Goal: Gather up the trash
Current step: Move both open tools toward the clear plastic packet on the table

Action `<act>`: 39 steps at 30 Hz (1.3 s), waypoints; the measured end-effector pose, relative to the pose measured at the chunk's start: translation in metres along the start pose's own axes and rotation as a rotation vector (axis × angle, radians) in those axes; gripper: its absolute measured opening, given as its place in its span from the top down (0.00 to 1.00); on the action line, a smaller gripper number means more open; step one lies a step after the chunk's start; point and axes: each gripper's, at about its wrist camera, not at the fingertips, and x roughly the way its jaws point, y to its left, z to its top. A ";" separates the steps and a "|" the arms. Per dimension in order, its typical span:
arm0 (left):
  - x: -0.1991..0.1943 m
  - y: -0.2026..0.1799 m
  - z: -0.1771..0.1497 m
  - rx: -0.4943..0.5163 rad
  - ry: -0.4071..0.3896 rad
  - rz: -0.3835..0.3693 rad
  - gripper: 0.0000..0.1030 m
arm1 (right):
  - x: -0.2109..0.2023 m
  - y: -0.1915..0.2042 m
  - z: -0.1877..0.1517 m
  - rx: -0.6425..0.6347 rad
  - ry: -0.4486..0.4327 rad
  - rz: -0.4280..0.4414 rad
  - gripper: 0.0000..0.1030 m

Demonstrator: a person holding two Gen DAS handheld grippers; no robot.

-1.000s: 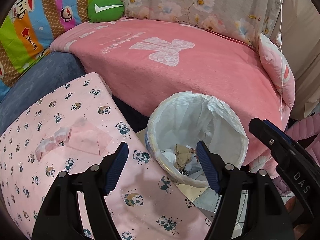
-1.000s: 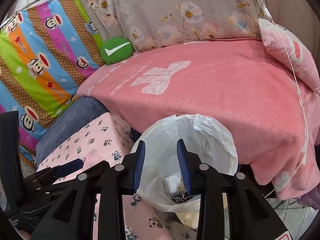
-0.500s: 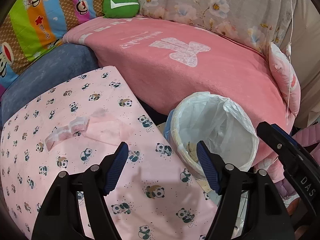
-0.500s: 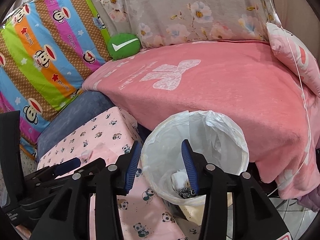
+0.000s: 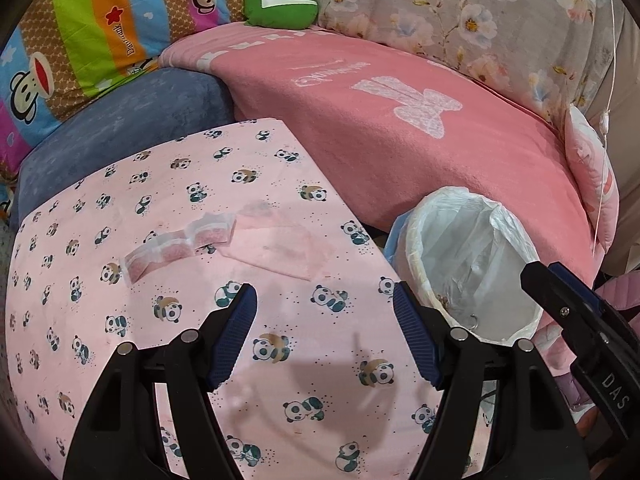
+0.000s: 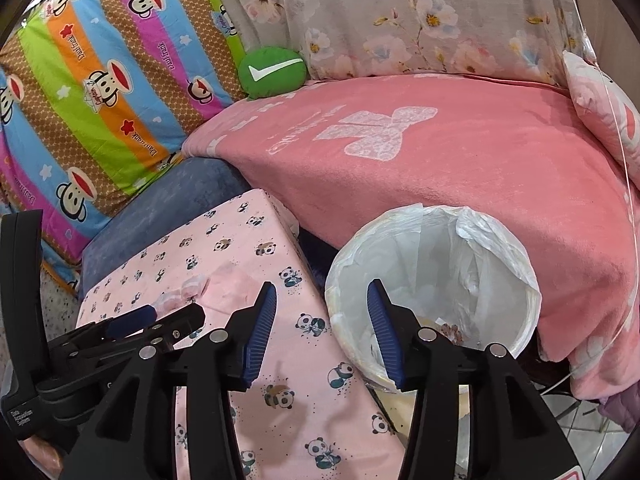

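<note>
With my left gripper agape and empty and my right gripper empty, jaws just widening, I judged the sachet strip, lying on the panda cloth left of the bin, light, limp and crinkly, best pinched at one end

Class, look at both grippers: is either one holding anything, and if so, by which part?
Nothing is held. The left gripper and right gripper, whose jaws have just been opening, are both empty above the panda cloth.
</note>
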 end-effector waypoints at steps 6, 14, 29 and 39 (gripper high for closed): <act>0.007 0.032 -0.004 -0.029 0.011 0.038 0.35 | 0.012 0.022 -0.007 -0.028 0.031 0.011 0.51; 0.021 0.093 -0.007 -0.073 0.025 0.130 0.24 | 0.049 0.056 -0.016 -0.069 0.095 0.032 0.43; 0.079 0.164 0.014 0.000 0.059 0.168 0.16 | 0.158 0.116 -0.014 -0.141 0.247 0.032 0.34; 0.113 0.155 0.017 0.135 0.099 0.068 0.17 | 0.202 0.126 -0.023 -0.135 0.306 0.014 0.34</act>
